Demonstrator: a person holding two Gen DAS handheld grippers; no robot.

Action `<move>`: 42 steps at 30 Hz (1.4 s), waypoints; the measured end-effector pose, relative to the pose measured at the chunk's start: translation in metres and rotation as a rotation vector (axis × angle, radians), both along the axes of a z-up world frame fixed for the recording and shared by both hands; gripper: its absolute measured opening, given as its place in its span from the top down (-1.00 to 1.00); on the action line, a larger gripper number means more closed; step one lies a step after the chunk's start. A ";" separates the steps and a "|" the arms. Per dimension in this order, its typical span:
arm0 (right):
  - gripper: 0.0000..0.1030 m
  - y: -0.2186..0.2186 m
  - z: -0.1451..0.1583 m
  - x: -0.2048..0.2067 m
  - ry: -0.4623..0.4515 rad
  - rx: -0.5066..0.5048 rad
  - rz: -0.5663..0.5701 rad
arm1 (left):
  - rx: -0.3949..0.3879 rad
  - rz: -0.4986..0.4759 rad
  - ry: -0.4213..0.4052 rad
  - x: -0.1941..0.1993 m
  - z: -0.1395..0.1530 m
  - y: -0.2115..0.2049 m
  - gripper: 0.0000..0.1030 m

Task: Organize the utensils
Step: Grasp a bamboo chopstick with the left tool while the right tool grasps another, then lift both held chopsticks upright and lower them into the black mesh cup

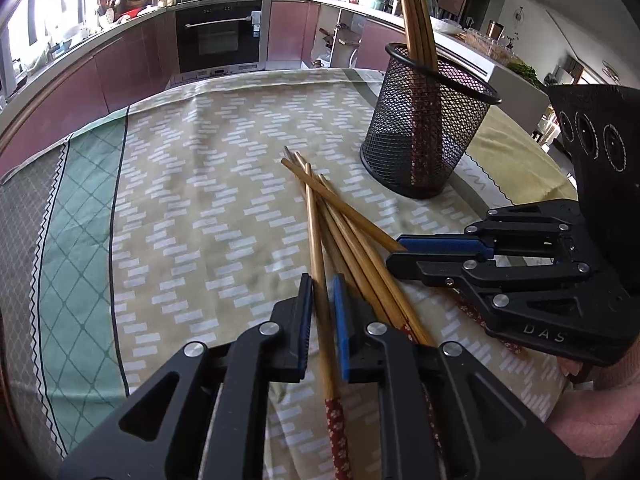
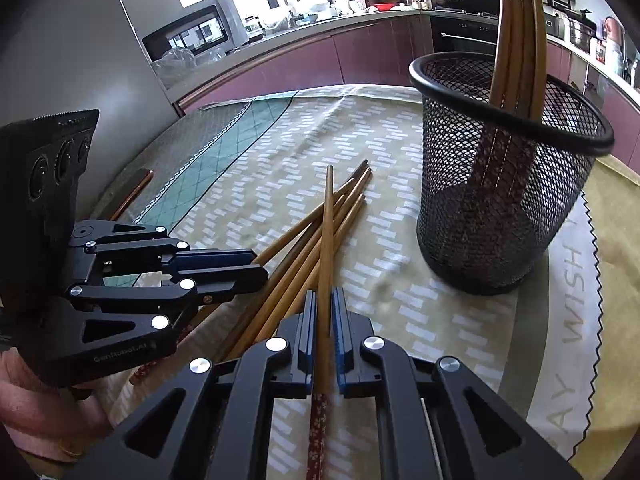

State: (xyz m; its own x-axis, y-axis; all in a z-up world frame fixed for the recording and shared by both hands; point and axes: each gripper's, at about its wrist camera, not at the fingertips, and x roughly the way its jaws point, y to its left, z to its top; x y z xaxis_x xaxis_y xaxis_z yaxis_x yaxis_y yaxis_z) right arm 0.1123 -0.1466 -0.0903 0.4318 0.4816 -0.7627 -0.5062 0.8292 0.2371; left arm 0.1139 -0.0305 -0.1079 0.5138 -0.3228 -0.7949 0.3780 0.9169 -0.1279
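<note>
Several bamboo chopsticks with red patterned ends lie in a loose pile (image 1: 352,240) on the tablecloth; the pile also shows in the right wrist view (image 2: 304,248). A black mesh holder (image 1: 424,128) stands upright behind them with several chopsticks (image 1: 416,12) in it; it also shows in the right wrist view (image 2: 504,184). My left gripper (image 1: 322,284) is shut on one chopstick (image 1: 318,240) of the pile. My right gripper (image 2: 324,300) is shut on one chopstick (image 2: 328,240). Each gripper shows in the other's view, the right (image 1: 394,250) and the left (image 2: 260,266).
A patterned tablecloth (image 1: 200,200) covers the table, its far edge near purple kitchen cabinets (image 1: 132,56) and an oven (image 1: 220,36). A yellow mat with lettering (image 2: 576,320) lies under and right of the holder.
</note>
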 end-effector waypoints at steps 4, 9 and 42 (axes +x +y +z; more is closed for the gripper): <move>0.88 0.001 -0.001 0.005 -0.001 -0.003 0.007 | -0.016 0.000 0.011 0.010 0.000 0.001 0.79; 0.89 -0.007 0.005 0.003 -0.019 0.024 -0.011 | -0.033 0.016 0.010 0.013 0.004 0.003 0.84; 0.89 -0.056 0.050 -0.022 -0.138 0.135 -0.048 | 0.091 0.018 -0.032 0.013 0.002 -0.002 0.75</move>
State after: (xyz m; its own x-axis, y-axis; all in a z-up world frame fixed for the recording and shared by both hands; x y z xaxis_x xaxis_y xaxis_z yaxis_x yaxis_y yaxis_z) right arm 0.0907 -0.2028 -0.0403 0.5526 0.5515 -0.6249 -0.5021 0.8187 0.2786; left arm 0.1269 -0.0328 -0.1058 0.5443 -0.2403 -0.8037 0.3641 0.9308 -0.0318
